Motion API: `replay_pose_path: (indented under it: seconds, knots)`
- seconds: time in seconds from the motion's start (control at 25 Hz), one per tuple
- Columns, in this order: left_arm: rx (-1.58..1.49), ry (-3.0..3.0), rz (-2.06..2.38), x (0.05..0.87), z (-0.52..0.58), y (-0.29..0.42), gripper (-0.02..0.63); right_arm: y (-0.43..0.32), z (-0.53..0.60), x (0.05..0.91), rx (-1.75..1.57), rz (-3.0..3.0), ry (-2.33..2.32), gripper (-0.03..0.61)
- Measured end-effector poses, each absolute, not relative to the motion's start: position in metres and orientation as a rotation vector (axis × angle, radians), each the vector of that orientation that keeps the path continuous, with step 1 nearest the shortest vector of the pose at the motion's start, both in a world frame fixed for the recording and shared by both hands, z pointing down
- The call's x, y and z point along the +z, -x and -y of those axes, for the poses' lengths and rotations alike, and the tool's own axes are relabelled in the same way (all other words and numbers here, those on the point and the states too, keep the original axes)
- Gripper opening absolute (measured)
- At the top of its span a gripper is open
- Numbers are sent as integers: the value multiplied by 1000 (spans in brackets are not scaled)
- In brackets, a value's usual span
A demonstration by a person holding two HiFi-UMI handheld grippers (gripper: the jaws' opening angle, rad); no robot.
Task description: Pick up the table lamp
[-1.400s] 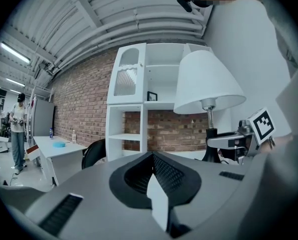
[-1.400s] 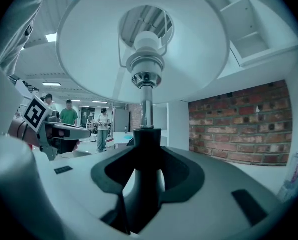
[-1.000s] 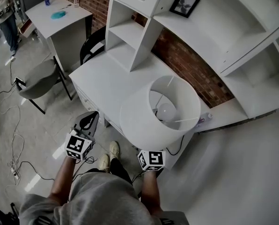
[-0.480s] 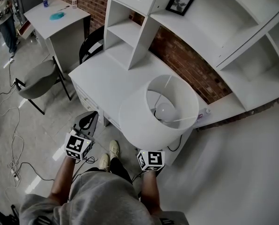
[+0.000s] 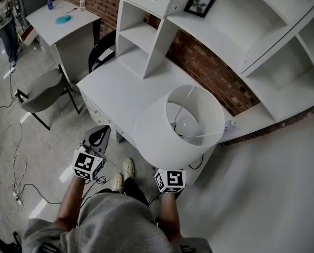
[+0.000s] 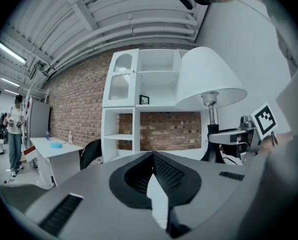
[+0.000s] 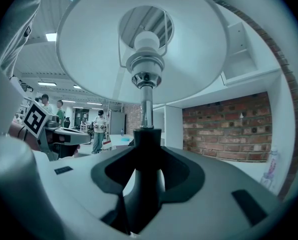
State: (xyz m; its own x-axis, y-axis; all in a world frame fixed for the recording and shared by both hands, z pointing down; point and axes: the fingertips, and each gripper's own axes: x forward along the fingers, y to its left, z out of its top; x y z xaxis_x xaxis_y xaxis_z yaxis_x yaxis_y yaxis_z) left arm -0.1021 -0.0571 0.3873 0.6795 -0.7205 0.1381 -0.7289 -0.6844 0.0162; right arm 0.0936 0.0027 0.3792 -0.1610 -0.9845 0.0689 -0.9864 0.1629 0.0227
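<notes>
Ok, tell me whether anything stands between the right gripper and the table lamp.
Nothing visible does. The right gripper has its jaws closed directly on the black base of the white-shaded table lamp.

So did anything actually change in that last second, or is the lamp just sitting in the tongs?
Hardly anything. Only the head camera's view slid a little across the desk and shelves. The right tongs stay clamped on the table lamp's dark stem, nothing was grabbed or released, and the left tongs stay shut and empty.
</notes>
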Motion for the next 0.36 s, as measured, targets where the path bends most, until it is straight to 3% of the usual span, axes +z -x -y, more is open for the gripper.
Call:
replay_pose_path:
  seconds: [0.36]
  knots:
    - [181,-2813,1211,385,57,98,3,-95,-1,380,42,2346,-1980,166]
